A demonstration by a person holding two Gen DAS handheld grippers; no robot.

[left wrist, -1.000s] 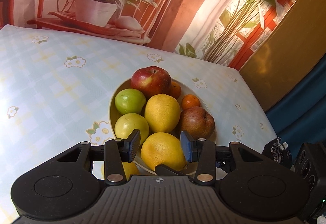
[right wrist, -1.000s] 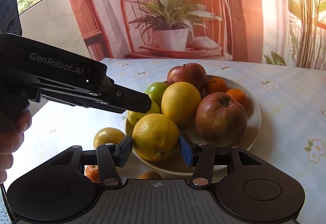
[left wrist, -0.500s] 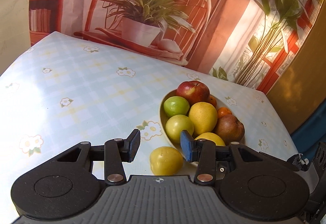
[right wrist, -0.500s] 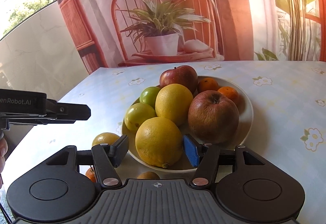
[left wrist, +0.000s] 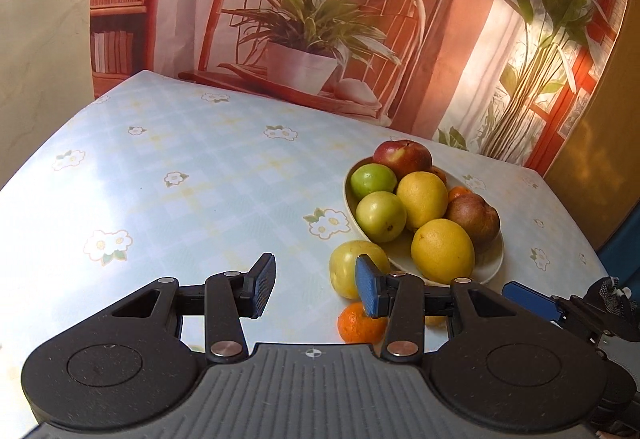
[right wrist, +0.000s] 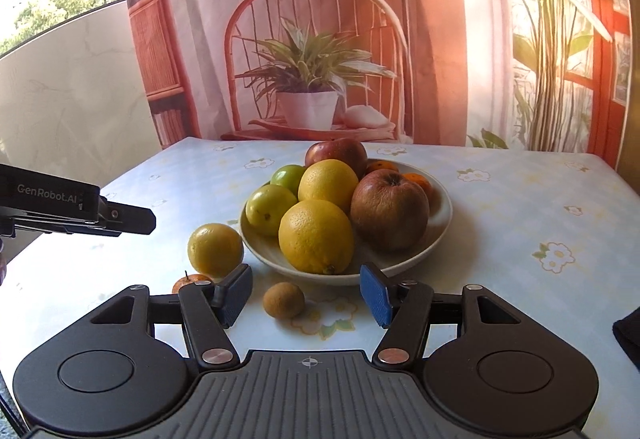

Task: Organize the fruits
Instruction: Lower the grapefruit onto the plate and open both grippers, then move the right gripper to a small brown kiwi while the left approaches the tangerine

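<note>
A cream bowl (right wrist: 445,215) (left wrist: 347,195) holds a red apple (right wrist: 336,152), a brown apple (right wrist: 388,211), green apples, two big yellow citrus fruits and small tangerines. On the cloth beside it lie a yellow fruit (right wrist: 215,249) (left wrist: 347,269), a small tangerine (right wrist: 191,281) (left wrist: 358,323) and a little brown fruit (right wrist: 283,300). My right gripper (right wrist: 306,297) is open in front of the bowl. The brown fruit lies on the table between its fingers, untouched. My left gripper (left wrist: 316,289) is open over bare cloth, left of the loose yellow fruit, and shows at the left edge (right wrist: 80,213).
The table (left wrist: 180,167) has a pale blue checked cloth with flower prints. A printed backdrop (right wrist: 312,87) of a chair and potted plant hangs along its far edge. A brown wall panel (left wrist: 600,143) stands at the right. The cloth left of the bowl is bare.
Both grippers have drawn back from the bowl. The right jaws widened away from the front yellow fruit, which stays in the bowl. The left gripper swung left, off the bowl, over bare cloth.
</note>
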